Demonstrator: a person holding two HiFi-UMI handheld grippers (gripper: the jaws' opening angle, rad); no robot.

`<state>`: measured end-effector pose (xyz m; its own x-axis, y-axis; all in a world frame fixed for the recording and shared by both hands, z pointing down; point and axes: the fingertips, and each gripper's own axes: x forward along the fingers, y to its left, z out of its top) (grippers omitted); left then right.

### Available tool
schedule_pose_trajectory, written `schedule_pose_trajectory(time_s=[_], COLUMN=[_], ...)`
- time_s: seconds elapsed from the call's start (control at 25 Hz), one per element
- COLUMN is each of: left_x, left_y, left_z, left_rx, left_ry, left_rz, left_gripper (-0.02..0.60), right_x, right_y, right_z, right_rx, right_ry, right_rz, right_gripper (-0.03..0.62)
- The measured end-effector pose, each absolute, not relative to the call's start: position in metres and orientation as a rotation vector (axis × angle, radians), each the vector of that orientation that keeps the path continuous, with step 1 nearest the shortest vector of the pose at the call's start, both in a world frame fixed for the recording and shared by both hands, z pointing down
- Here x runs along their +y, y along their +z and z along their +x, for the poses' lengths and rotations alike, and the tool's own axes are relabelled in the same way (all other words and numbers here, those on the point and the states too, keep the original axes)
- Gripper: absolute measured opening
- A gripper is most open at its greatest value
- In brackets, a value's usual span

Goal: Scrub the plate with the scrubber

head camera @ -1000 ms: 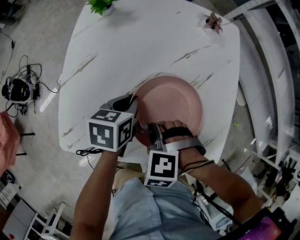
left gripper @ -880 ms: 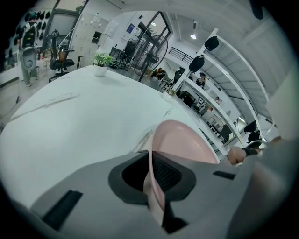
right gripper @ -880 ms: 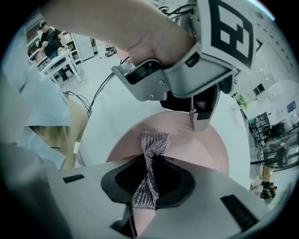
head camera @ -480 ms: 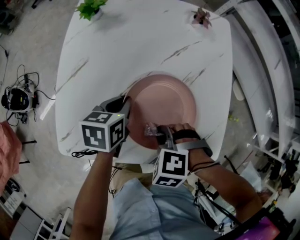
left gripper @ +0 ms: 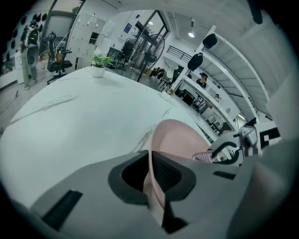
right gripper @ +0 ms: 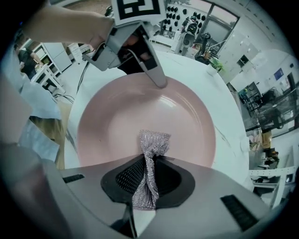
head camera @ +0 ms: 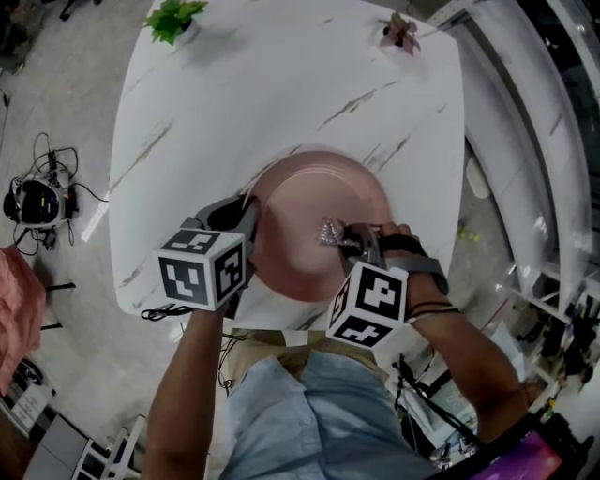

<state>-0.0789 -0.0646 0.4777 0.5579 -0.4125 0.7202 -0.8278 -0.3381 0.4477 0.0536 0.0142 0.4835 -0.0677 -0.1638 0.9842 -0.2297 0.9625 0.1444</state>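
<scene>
A pink plate (head camera: 309, 202) lies near the front edge of the white marble table (head camera: 234, 94). My left gripper (head camera: 247, 217) is shut on the plate's left rim (left gripper: 156, 186), which runs between its jaws. My right gripper (head camera: 345, 234) is shut on a silvery mesh scrubber (head camera: 330, 232), pressed onto the plate's inside right of centre. In the right gripper view the scrubber (right gripper: 150, 163) hangs between the jaws over the plate (right gripper: 117, 116), with the left gripper (right gripper: 159, 81) clamped on the far rim.
A small green plant (head camera: 173, 17) stands at the table's far left corner and a dried flower (head camera: 400, 33) at the far right. Cables and a headset (head camera: 33, 202) lie on the floor to the left. Shelving (head camera: 553, 187) runs along the right.
My right gripper has carried the scrubber from the plate's near rim up and right onto its inside. The left gripper keeps hold of the left rim.
</scene>
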Motion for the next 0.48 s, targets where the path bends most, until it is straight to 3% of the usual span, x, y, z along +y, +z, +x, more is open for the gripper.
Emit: schedule_pose_trajectory(time_s=[0.48], left_x=[-0.065], left_y=[0.478], left_z=[-0.079], left_rx=[-0.992], left_ry=[0.631], left_rz=[1.950], left_gripper=[0.021], right_x=[-0.051], right_y=[0.484], right_z=[0.047], right_rx=[-1.630], right_ry=[0.021], right_rz=[0.391], right_gripper=[0.075])
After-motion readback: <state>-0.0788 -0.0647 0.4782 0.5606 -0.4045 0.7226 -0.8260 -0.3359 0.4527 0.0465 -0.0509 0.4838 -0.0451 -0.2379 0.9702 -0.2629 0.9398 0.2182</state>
